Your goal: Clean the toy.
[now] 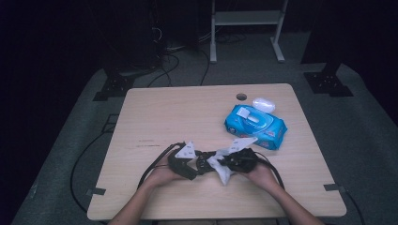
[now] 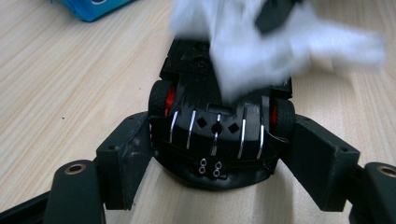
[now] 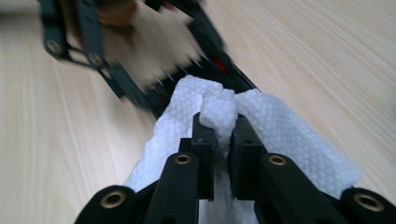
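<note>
Dim lab or recording room, lone wooden table, floor cables, equipment stands, grey carpet

A light wood tabletop with rounded corners stands in a dim room, lit from above so that its grain shows pale against the dark surroundings. A small round cable hole sits near its far edge. Beneath and around it lies grey carpet. Black cables trail over the floor beyond the far edge, and another loops along the left side. Dark flat stand bases rest on the carpet at both far corners. A white metal frame stands at the back. The walls are lost in shadow.
</note>
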`<state>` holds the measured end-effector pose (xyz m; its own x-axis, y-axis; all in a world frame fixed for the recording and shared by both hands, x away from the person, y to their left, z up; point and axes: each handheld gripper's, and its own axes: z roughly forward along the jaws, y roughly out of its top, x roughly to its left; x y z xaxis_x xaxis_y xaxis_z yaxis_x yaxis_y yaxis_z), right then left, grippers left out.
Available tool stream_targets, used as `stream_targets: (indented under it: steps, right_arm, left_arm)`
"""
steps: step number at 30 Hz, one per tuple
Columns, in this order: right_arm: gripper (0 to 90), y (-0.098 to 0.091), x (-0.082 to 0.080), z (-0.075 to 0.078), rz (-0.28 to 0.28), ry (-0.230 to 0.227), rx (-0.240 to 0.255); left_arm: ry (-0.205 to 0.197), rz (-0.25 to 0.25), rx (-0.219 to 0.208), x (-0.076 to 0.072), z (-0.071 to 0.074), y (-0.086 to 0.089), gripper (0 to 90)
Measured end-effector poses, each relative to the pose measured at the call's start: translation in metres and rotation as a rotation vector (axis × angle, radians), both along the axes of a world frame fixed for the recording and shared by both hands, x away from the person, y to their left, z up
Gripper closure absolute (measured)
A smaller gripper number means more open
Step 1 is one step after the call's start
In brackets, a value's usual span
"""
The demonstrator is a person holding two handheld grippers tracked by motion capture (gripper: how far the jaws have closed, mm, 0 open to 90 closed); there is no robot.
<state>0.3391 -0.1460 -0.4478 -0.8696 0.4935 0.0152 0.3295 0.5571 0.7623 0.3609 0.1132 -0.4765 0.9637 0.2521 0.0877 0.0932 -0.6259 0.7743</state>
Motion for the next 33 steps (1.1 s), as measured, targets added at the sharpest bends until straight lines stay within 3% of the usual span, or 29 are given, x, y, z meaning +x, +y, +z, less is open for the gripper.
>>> stream_targets:
  steps: [4, 8, 14, 17, 19, 22, 23, 24, 26, 28, 30, 33]
  right_arm:
    - [81.6, -0.031, 0.000, -0.001, -0.057, 0.020, 0.012]
    - [81.5, -0.041, 0.000, -0.002, -0.082, 0.030, 0.005]
    - [81.5, -0.029, 0.006, -0.002, -0.072, 0.033, 0.028]
    - [81.5, -0.015, 0.007, -0.004, -0.043, 0.052, 0.066]
    - [81.5, -0.008, 0.006, -0.008, 0.006, 0.095, 0.109]
    - [81.4, -0.005, 0.002, -0.006, 0.034, 0.069, 0.069]
    - [81.3, -0.008, 0.002, -0.006, 0.030, 0.069, 0.064]
    - [81.2, -0.012, 0.003, -0.005, 0.018, 0.068, 0.064]
    - [81.0, -0.022, 0.005, -0.004, -0.013, 0.063, 0.067]
    - [81.0, -0.030, 0.007, -0.005, -0.035, 0.072, 0.064]
    - [81.0, -0.032, 0.008, -0.008, -0.023, 0.076, 0.072]
    - [80.9, -0.029, 0.006, -0.008, -0.014, 0.047, 0.061]
  left_arm:
    - [-0.004, 0.001, 0.005, 0.000, 0.000, 0.000, 25.6]
    - [-0.005, 0.001, -0.002, 0.000, 0.000, -0.001, 27.0]
    - [-0.001, 0.000, -0.001, 0.001, -0.001, 0.000, 27.0]
    - [-0.005, -0.001, 0.001, 0.001, -0.001, -0.001, 27.0]
    - [-0.013, -0.003, 0.007, 0.000, 0.000, -0.001, 27.0]
    - [-0.025, 0.000, 0.027, 0.000, 0.000, 0.002, 33.6]
    - [-0.020, -0.002, 0.024, 0.001, 0.000, 0.003, 41.1]
    - [-0.009, 0.002, 0.014, 0.002, -0.001, 0.003, 43.0]
    - [-0.005, 0.014, 0.008, 0.002, -0.001, 0.002, 36.2]
    - [0.003, 0.011, -0.018, 0.003, 0.002, 0.003, 34.9]
    - [0.014, 0.020, -0.037, 0.003, 0.003, 0.002, 31.8]
    - [0.038, 0.028, -0.079, 0.005, 0.008, 0.002, 29.3]
